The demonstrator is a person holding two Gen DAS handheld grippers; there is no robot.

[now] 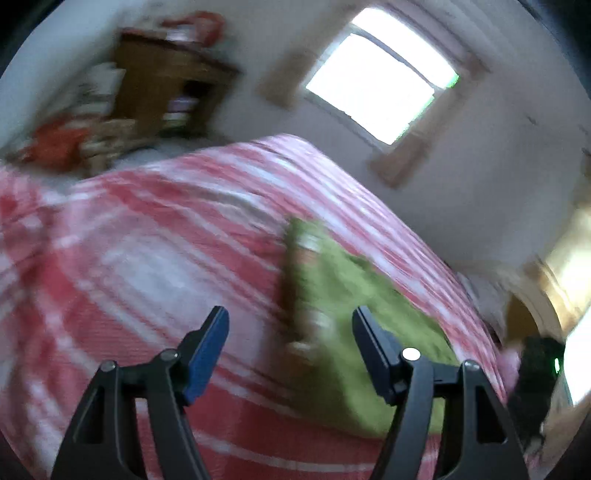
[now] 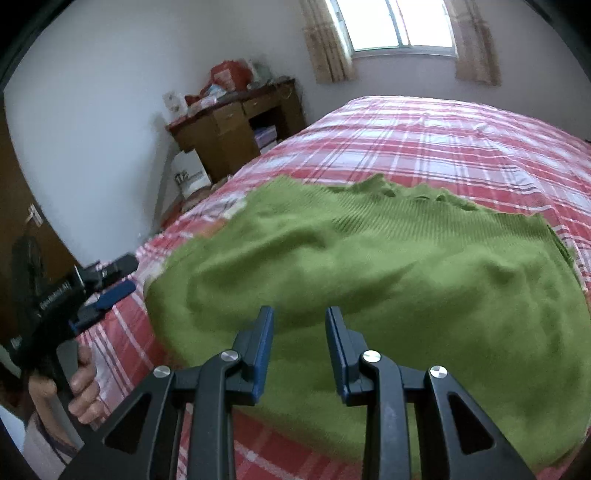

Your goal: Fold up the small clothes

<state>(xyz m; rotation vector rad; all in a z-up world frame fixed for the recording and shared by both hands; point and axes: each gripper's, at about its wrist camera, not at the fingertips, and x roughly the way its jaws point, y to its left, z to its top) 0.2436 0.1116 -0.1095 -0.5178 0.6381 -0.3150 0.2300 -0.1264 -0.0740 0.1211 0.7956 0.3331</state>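
A green knitted garment [image 2: 369, 266] lies spread on a bed with a red and white checked cover [image 2: 443, 140]. My right gripper [image 2: 299, 314] is open and empty, just above the garment's near part. My left gripper [image 1: 290, 317] is open and empty above the cover; the garment [image 1: 351, 295] lies to its right, blurred by motion. The left gripper also shows in the right wrist view [image 2: 110, 284] at the bed's left edge, held in a hand.
A wooden desk [image 2: 236, 125] with clutter on top stands against the far wall left of the bed. A curtained window [image 2: 399, 26] is behind the bed. A white bucket [image 2: 190, 173] sits on the floor by the desk.
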